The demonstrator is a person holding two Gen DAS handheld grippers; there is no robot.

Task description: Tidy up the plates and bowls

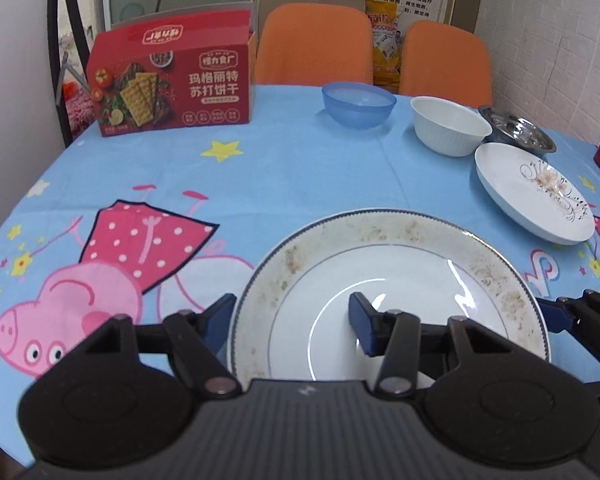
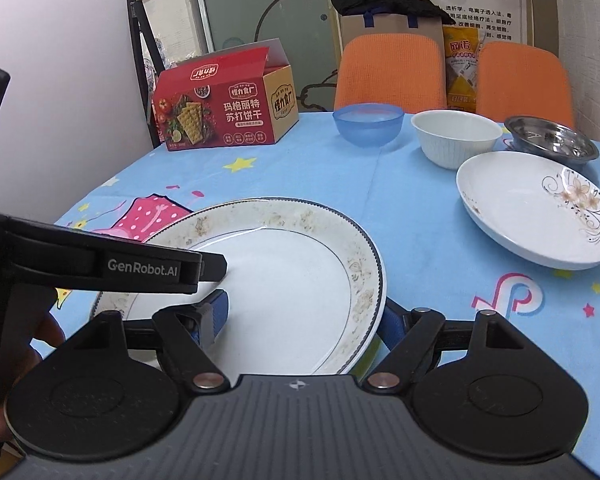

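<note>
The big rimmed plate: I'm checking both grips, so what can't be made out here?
- Left wrist view: near edge of the big rimmed plate is hidden by the left gripper.
- Right wrist view: the right gripper body covers the plate's near edge; its right pad sits behind the rim.
- Plate underside: unseen in both views.

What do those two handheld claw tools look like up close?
Both are matt black plastic. The left gripper and right gripper each have a ribbed body, two round discs, hinged link arms with silver pins, and blue pads on the fingers. White "GenRobot.AI" lettering marks the left one's side.
</note>
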